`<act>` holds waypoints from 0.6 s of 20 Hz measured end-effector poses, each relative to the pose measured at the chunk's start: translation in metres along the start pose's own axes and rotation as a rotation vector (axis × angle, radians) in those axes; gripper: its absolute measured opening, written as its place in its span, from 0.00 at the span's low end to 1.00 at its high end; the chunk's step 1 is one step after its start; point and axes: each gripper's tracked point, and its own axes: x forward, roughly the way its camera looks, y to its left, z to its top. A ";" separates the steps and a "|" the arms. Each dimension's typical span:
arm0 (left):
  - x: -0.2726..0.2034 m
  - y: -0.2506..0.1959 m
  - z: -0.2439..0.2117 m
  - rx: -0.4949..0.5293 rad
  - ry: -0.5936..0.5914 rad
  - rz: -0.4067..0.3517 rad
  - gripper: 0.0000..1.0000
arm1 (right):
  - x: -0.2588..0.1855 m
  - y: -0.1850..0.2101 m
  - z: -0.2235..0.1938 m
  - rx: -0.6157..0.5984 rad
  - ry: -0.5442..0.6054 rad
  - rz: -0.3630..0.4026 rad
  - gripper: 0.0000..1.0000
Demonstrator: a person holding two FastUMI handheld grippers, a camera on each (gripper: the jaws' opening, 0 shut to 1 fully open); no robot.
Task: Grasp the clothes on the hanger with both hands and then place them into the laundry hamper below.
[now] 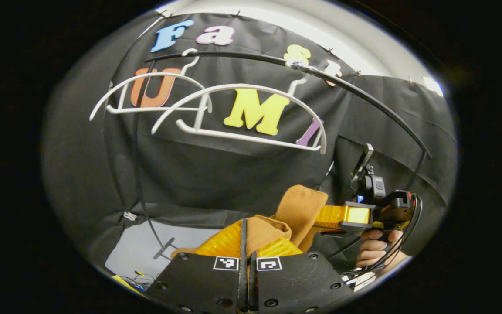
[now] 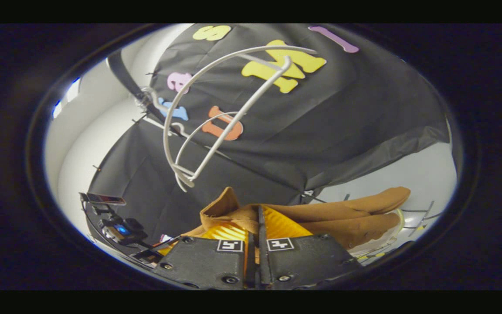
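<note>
A brown garment (image 1: 299, 205) hangs stretched between my two grippers, below the hangers. At the bottom of the left gripper view, my left gripper (image 1: 249, 231) is shut on one bunched edge of it. Further right, my right gripper (image 1: 320, 220), held by a hand (image 1: 373, 250), clamps the other part. In the right gripper view, my right gripper (image 2: 257, 218) is shut on a fold of the garment (image 2: 355, 213), which trails off to the right. Two white hangers (image 1: 238, 113) hang bare on the black rail (image 1: 364, 93).
The same white hangers (image 2: 216, 109) hang just above the garment in the right gripper view. A pale rim with thin wires (image 2: 401, 222) lies by the garment's far end. The rail's black upright (image 1: 140, 192) runs down to the grey floor (image 1: 142, 248).
</note>
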 end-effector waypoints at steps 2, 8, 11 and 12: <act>0.000 -0.008 0.006 0.006 0.002 -0.017 0.01 | 0.001 0.013 -0.007 -0.001 0.025 0.025 0.07; 0.007 0.004 -0.010 0.003 0.019 -0.012 0.01 | 0.010 0.005 -0.026 0.013 0.084 0.051 0.07; 0.021 0.019 -0.046 -0.004 0.078 0.003 0.01 | 0.024 -0.036 -0.049 0.076 0.126 -0.002 0.07; 0.027 0.023 -0.058 -0.006 0.103 0.007 0.01 | 0.029 -0.054 -0.057 0.093 0.144 -0.032 0.07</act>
